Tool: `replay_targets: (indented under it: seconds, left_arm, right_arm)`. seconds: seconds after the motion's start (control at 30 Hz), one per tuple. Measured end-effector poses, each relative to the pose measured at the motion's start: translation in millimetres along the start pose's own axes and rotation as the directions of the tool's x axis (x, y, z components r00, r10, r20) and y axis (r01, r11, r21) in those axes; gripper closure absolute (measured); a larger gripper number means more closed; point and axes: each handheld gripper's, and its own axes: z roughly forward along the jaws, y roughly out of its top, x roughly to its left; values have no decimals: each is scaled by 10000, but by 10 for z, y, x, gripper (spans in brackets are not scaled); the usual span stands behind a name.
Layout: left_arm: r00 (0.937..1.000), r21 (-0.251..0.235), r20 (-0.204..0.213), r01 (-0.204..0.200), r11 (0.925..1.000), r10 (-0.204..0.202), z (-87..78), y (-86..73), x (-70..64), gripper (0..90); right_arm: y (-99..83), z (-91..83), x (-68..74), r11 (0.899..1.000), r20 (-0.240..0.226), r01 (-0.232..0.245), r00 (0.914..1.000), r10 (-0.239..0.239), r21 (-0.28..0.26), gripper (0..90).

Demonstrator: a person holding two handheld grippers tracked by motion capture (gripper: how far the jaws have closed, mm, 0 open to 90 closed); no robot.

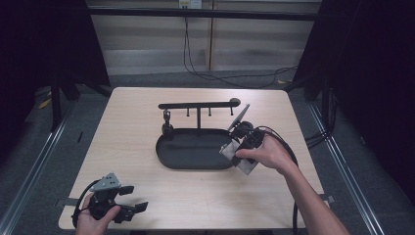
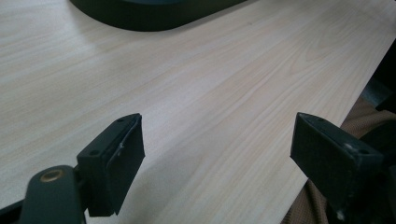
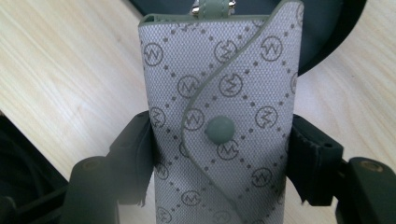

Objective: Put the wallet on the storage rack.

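Front and centre in the right gripper view, a grey key pouch (image 3: pixel 219 126) sits pinched across its width by the right tool (image 3: pixel 219 154), one black jaw pressed to each long edge. It's a soft fabric-look case with a curved flap and a round green snap (image 3: pixel 220 128) in the middle, so I'd call it light, a bit squashy and not fragile. The textured weave should give the pads decent friction. Holding it by the side edges below the flap looks sensible: a squeeze on the snap could pop it open. A green strap end with small metal studs (image 3: pixel 212 5) peeks out at the top, probably the hanging point.

From the high view, the right tool (image 1: pixel 238 128) holds the pouch (image 1: pixel 239 116) tilted up beside the right end of the black hook stand (image 1: pixel 198 105), over the rim of the dark oval tray (image 1: pixel 169 160) on the counter (image 1: pixel 127 127). One small item already dangles from the left hook (image 1: pixel 166 116).

Down at the near-left corner, the left tool (image 1: pixel 131 199) rests with jaws spread wide and nothing between them.

Writing? A repeated circled "M"-like zigzag monogram with dotted diamond lines; no readable brand name.
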Motion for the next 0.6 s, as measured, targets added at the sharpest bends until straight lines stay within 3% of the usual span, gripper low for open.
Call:
replay_targets:
  seconds: [0.1,0.33,0.6]
  left_arm:
    - [9999,-39,39,109,9999,-108,0,-5,3,174]
    - [9998,-111,87,161,9998,-160,-8,-6,4,174]
    - [9999,-68,106,96,9999,-96,-5,-2,1,174]
  right_arm:
    - [3,11,-26,9997,-113,-185,9998,183,-152,327]
    - [22,57,-111,9913,-332,-1172,9928,1153,-606,327]
    - [67,82,-215,9710,-556,-2132,9765,2082,-1079,327]
